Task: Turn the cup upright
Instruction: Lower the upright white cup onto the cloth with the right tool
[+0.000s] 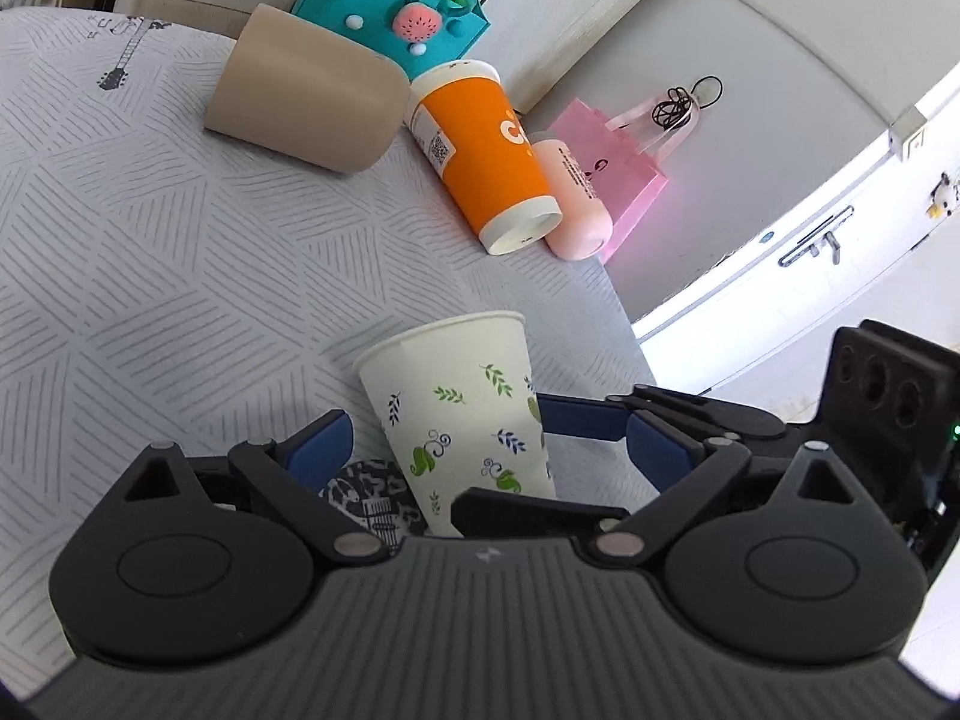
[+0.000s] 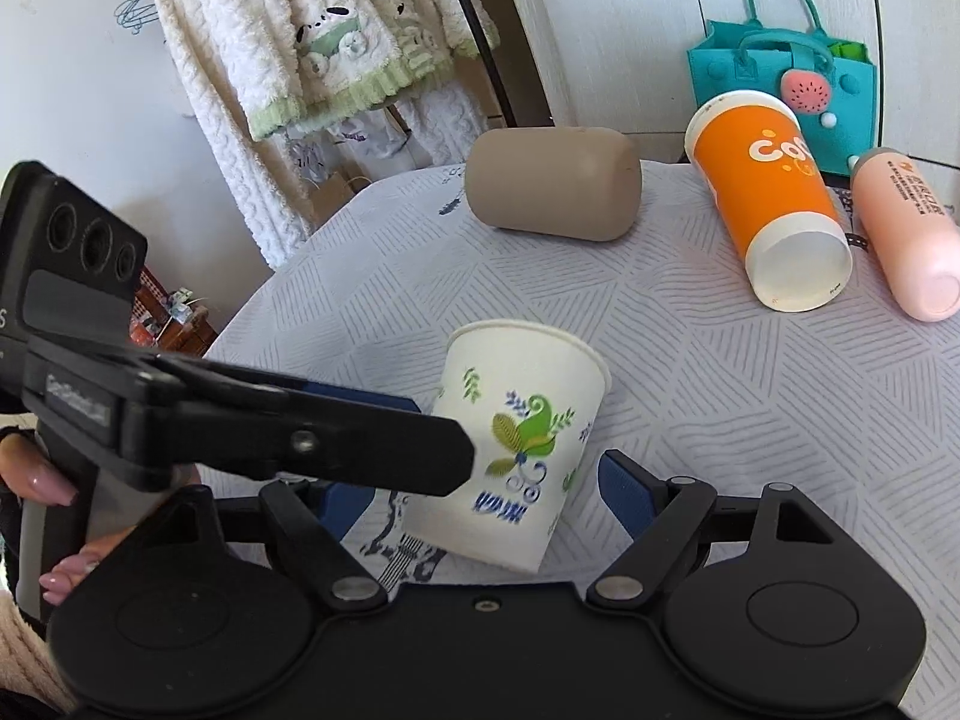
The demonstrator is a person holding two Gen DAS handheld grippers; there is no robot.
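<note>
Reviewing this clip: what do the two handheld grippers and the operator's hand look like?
Both are black plastic, with scissor-style linkage arms on silver pivot pins and blue finger pads. The left gripper has a ribbed grey body; the right gripper has a smooth black one. The person's hand has long glossy pink nails and a fuzzy cream sleeve.

paper cup [image 1: 462,420] base hidden behind hand-held gripper, print [image 2: 516,468] motion-blurred
</note>
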